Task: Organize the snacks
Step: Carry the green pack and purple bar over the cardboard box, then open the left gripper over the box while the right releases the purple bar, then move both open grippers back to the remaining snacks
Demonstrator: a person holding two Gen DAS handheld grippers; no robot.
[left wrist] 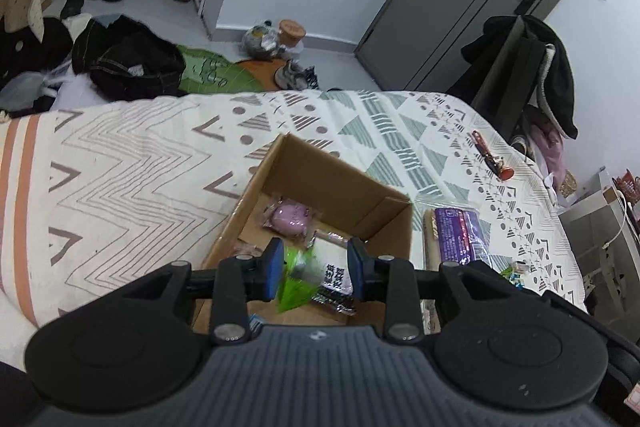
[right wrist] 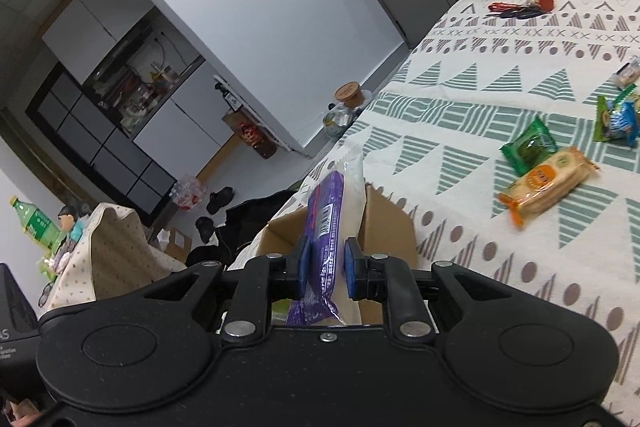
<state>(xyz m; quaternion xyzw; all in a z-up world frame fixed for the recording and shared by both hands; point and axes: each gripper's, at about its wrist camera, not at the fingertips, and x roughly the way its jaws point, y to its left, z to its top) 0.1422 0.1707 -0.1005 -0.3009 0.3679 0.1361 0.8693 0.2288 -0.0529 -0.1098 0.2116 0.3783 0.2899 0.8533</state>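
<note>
While the left gripper (left wrist: 316, 267) hangs spread over the box (left wrist: 340, 183), where a pink snack (left wrist: 290, 219) and green packet (left wrist: 298, 287) lie, the right gripper (right wrist: 326, 267) pinches a purple pack (right wrist: 324, 227) above the box's edge; more snacks (right wrist: 546, 183) lie on the bed (right wrist: 460, 107).

A bunch of keys (left wrist: 490, 157) lies on the patterned bedspread (left wrist: 120, 163); sneakers (left wrist: 296, 75) sit on the floor.
</note>
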